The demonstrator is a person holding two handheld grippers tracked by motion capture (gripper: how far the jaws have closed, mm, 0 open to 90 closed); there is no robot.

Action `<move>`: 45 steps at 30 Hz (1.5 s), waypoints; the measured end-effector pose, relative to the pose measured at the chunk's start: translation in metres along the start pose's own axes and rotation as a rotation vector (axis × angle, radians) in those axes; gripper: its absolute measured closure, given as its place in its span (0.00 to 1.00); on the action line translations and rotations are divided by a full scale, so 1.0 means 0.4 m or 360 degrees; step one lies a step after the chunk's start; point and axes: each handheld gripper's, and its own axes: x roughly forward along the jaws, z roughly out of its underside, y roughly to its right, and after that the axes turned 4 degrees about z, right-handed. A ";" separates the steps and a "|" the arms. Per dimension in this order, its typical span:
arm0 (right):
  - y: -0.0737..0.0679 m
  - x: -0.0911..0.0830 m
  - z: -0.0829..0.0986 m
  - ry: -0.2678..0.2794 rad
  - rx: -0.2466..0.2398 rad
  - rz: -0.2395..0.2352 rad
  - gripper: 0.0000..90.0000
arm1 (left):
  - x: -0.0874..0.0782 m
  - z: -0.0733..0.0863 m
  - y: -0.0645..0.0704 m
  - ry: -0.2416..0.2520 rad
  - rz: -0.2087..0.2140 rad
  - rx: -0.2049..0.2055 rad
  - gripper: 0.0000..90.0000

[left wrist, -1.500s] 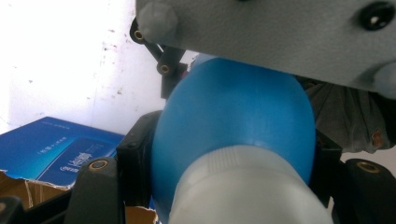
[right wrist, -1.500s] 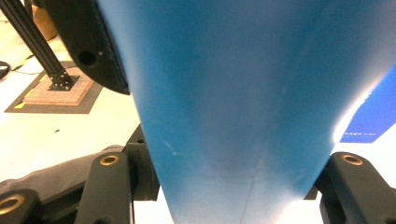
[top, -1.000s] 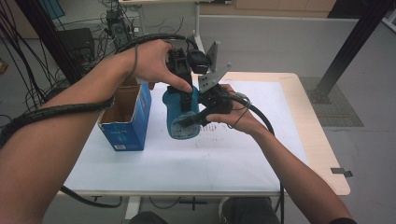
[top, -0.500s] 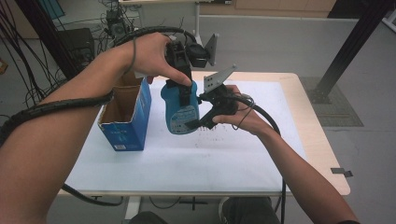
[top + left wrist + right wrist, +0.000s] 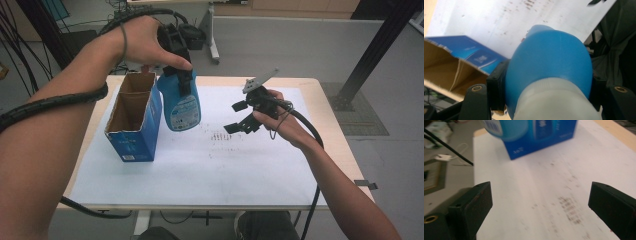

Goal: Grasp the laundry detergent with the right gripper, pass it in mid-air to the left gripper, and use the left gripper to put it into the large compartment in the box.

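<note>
Bottle (image 5: 181, 107) up in the air, upper centre of the high view, blue with a label on its front, hanging by its neck from the left gripper (image 5: 181, 75), whose jaws pinch it just under the top. Bottle's base hangs clear of the white table sheet (image 5: 200, 165), just right of the open blue carton (image 5: 135, 120) standing at centre left. Over at centre right, the right gripper (image 5: 240, 116) floats above the sheet, well apart from the bottle, jaws spread with nothing between them, grey plate on top.

Left gripper view now: the bottle (image 5: 549, 70) bulks up through the middle of the frame, blue shoulder over a white collar at the bottom, black jaws pressed against either side of it. The carton's (image 5: 456, 65) open brown mouth and blue wall sit at lower left, the stained sheet (image 5: 499, 22) across the top.

Right gripper view: two black jaws far apart at the lower corners, right gripper (image 5: 540, 202) holding nothing, smudged sheet (image 5: 529, 190) below. At the top edge, the bottle's (image 5: 506, 128) rounded base hangs in front of the carton (image 5: 544, 137).
</note>
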 end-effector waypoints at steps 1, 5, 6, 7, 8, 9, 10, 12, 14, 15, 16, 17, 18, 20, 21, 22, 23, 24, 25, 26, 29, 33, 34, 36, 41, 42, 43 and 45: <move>0.007 -0.013 0.006 -0.0015 0.0038 0.0054 0.06 | -0.009 0.004 -0.006 0.0003 -0.0013 -0.0030 0.40; 0.026 -0.061 0.039 -0.0087 0.0190 0.0262 0.06 | -0.048 0.023 -0.030 0.0015 -0.0076 -0.0144 0.40; 0.030 -0.072 0.049 -0.0101 0.0232 0.0274 0.06 | -0.058 0.029 -0.036 0.0028 -0.0085 -0.0180 0.40; 0.034 -0.082 0.059 -0.0107 0.0260 0.0288 0.06 | -0.068 0.036 -0.043 0.0041 -0.0089 -0.0222 0.40; 0.037 -0.092 0.070 -0.0126 0.0298 0.0319 0.06 | -0.079 0.042 -0.051 0.0052 -0.0086 -0.0279 0.40; 0.042 -0.102 0.080 -0.0145 0.0330 0.0359 0.06 | -0.090 0.049 -0.058 0.0060 -0.0092 -0.0326 0.40; 0.045 -0.112 0.090 -0.0157 0.0351 0.0383 0.06 | -0.101 0.055 -0.063 0.0077 -0.0099 -0.0373 0.40; 0.052 -0.131 0.108 -0.0172 0.0401 0.0429 0.06 | -0.123 0.067 -0.079 0.0091 -0.0103 -0.0471 0.40; 0.058 -0.147 0.128 -0.0181 0.0441 0.0463 0.06 | -0.142 0.078 -0.094 0.0098 -0.0109 -0.0566 0.40; 0.060 -0.151 0.134 -0.0187 0.0462 0.0469 0.06 | -0.152 0.083 -0.101 0.0116 -0.0116 -0.0614 0.40; 0.062 -0.156 0.141 -0.0196 0.0483 0.0484 0.06 | -0.162 0.089 -0.108 0.0125 -0.0119 -0.0664 0.40; 0.063 -0.160 0.147 -0.0202 0.0493 0.0498 0.06 | -0.172 0.095 -0.116 0.0137 -0.0121 -0.0717 0.40; 0.064 -0.165 0.153 -0.0209 0.0491 0.0503 0.06 | -0.182 0.102 -0.123 0.0148 -0.0119 -0.0767 0.40; 0.063 -0.176 0.162 -0.0218 0.0475 0.0546 0.06 | -0.202 0.113 -0.132 0.0183 -0.0128 -0.0839 0.40; 0.063 -0.182 0.168 -0.0218 0.0477 0.0552 0.06 | -0.212 0.118 -0.136 0.0195 -0.0132 -0.0868 0.40; 0.063 -0.187 0.173 -0.0221 0.0479 0.0557 0.06 | -0.221 0.122 -0.141 0.0207 -0.0132 -0.0907 0.40; 0.063 -0.191 0.179 -0.0228 0.0481 0.0568 0.06 | -0.228 0.126 -0.146 0.0219 -0.0127 -0.0961 0.40; 0.065 -0.196 0.184 -0.0239 0.0487 0.0575 0.06 | -0.235 0.129 -0.151 0.0230 -0.0125 -0.1006 0.40; 0.066 -0.201 0.187 -0.0250 0.0492 0.0578 0.06 | -0.241 0.132 -0.157 0.0237 -0.0125 -0.1044 0.40; 0.067 -0.207 0.191 -0.0253 0.0494 0.0585 0.06 | -0.246 0.135 -0.162 0.0243 -0.0124 -0.1088 0.40; 0.070 -0.227 0.195 -0.0269 0.0497 0.0608 0.06 | -0.258 0.143 -0.180 0.0243 -0.0141 -0.1212 0.40; 0.071 -0.245 0.196 -0.0272 0.0486 0.0628 0.06 | -0.262 0.151 -0.196 0.0209 -0.0165 -0.1292 0.40; 0.070 -0.249 0.197 -0.0273 0.0478 0.0633 0.06 | -0.260 0.155 -0.200 0.0207 -0.0159 -0.1319 0.40; 0.069 -0.254 0.199 -0.0275 0.0477 0.0635 0.07 | -0.255 0.163 -0.208 0.0205 -0.0145 -0.1361 0.40; 0.061 -0.259 0.202 -0.0281 0.0465 0.0634 0.07 | -0.244 0.182 -0.222 0.0195 -0.0130 -0.1456 0.40; 0.059 -0.260 0.202 -0.0284 0.0459 0.0633 0.07 | -0.243 0.184 -0.222 0.0190 -0.0134 -0.1461 0.40; 0.057 -0.261 0.202 -0.0281 0.0458 0.0638 0.07 | -0.242 0.186 -0.223 0.0187 -0.0139 -0.1477 0.40; 0.055 -0.262 0.202 -0.0280 0.0454 0.0635 0.07 | -0.241 0.190 -0.224 0.0186 -0.0147 -0.1497 0.40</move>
